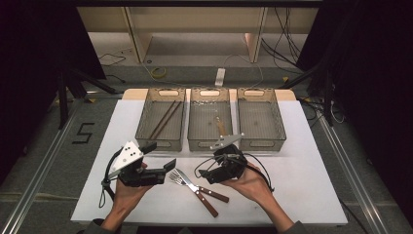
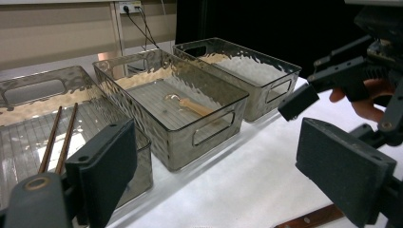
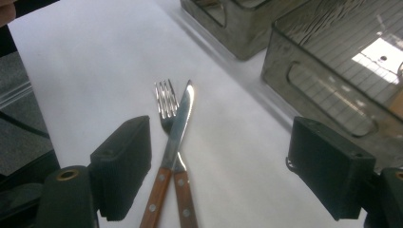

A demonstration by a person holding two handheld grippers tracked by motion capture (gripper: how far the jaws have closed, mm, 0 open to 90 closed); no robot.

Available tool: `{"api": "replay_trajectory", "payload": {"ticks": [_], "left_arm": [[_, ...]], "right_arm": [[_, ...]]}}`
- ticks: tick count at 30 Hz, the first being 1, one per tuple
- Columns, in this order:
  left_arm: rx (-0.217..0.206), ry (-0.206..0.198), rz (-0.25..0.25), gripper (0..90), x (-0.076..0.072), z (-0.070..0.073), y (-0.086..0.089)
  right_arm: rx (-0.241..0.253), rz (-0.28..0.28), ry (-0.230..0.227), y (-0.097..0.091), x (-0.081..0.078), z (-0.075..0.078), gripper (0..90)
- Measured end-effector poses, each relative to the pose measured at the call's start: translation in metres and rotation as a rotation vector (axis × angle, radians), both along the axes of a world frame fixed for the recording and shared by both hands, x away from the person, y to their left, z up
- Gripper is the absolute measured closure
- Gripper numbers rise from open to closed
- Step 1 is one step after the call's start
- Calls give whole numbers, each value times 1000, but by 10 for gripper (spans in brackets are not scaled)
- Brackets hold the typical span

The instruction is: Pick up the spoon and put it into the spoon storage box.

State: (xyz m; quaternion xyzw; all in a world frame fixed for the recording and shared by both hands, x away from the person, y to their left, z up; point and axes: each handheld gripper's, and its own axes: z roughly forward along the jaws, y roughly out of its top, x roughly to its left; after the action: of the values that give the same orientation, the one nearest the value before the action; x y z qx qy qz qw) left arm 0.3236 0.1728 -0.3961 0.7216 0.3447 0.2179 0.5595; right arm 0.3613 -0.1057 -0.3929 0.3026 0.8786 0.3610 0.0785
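Knife (image 3: 177, 130) lies crossed over fork (image 3: 166, 107) on the near surface (image 1: 292, 185), between the hands. Right gripper (image 1: 207, 173) fingers wide, empty; left gripper (image 1: 163, 156) likewise. Advise: grip knife handle first, clear of fork. Trays (image 1: 209, 124) beyond.

Three clear bins (image 1: 209, 124) stand in a row along the far edge of a white table (image 1: 302, 185). Chopsticks (image 1: 164, 118) lie in the left bin, a wooden-handled utensil (image 1: 220, 126) in the middle one. Cables (image 1: 158, 73) trail over the floor beyond.
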Motion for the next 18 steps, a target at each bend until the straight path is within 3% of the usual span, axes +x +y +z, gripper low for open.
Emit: {"api": "replay_trajectory", "payload": {"ticks": [13, 18], "left_arm": [[1, -5, 1, 130, 0, 0, 0], [-1, -3, 2, 130, 1, 0, 0]], "right_arm": [[-21, 48, 44, 5, -18, -10, 242], [-53, 73, 61, 9, -23, -15, 250]]}}
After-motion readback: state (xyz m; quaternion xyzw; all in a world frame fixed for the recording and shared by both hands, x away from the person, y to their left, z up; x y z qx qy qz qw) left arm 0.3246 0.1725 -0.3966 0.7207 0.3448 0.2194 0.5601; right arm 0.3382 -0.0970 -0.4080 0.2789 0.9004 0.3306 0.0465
